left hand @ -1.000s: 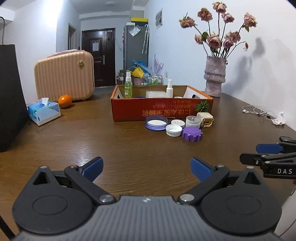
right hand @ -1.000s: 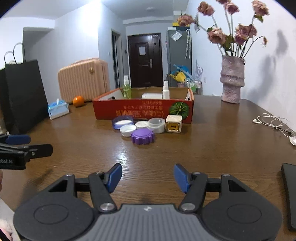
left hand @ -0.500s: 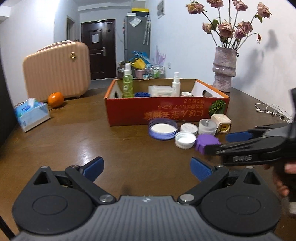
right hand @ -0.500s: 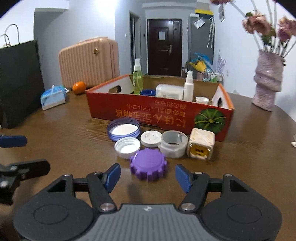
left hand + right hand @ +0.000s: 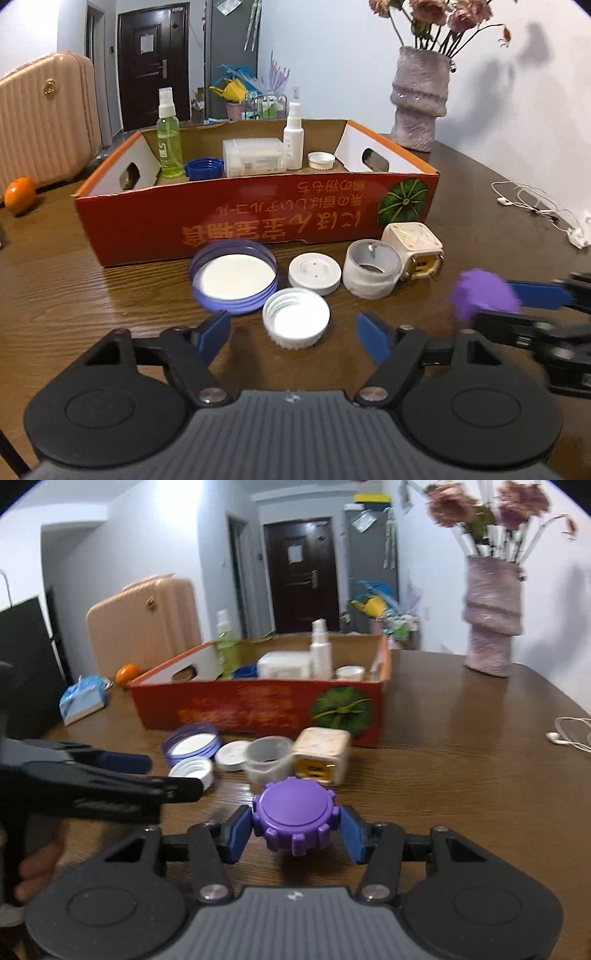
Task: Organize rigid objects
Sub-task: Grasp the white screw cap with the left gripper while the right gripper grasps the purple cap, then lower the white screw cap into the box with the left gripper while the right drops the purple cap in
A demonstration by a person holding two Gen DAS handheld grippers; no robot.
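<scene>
My right gripper (image 5: 295, 829) is shut on a purple ridged cap (image 5: 294, 821) and holds it a little above the table; the cap also shows blurred in the left wrist view (image 5: 482, 295). My left gripper (image 5: 293, 334) is open, its fingers either side of a white screw cap (image 5: 296, 322). Beyond lie a large blue-rimmed lid (image 5: 233, 275), a flat white lid (image 5: 314, 274), a translucent cup (image 5: 371, 273) and a cream cube (image 5: 413, 245). An open red cardboard box (image 5: 258, 218) behind them holds bottles, a clear case and caps.
A pink vase of dried flowers (image 5: 421, 99) stands at the back right. White earphones (image 5: 535, 206) lie at the right. An orange (image 5: 20, 190), a pink suitcase (image 5: 44, 118) and a tissue pack (image 5: 83, 699) are at the left.
Both grippers have moved forward toward the lids. My right gripper closed on the purple cap and lifted it. My left gripper now straddles the white screw cap.
</scene>
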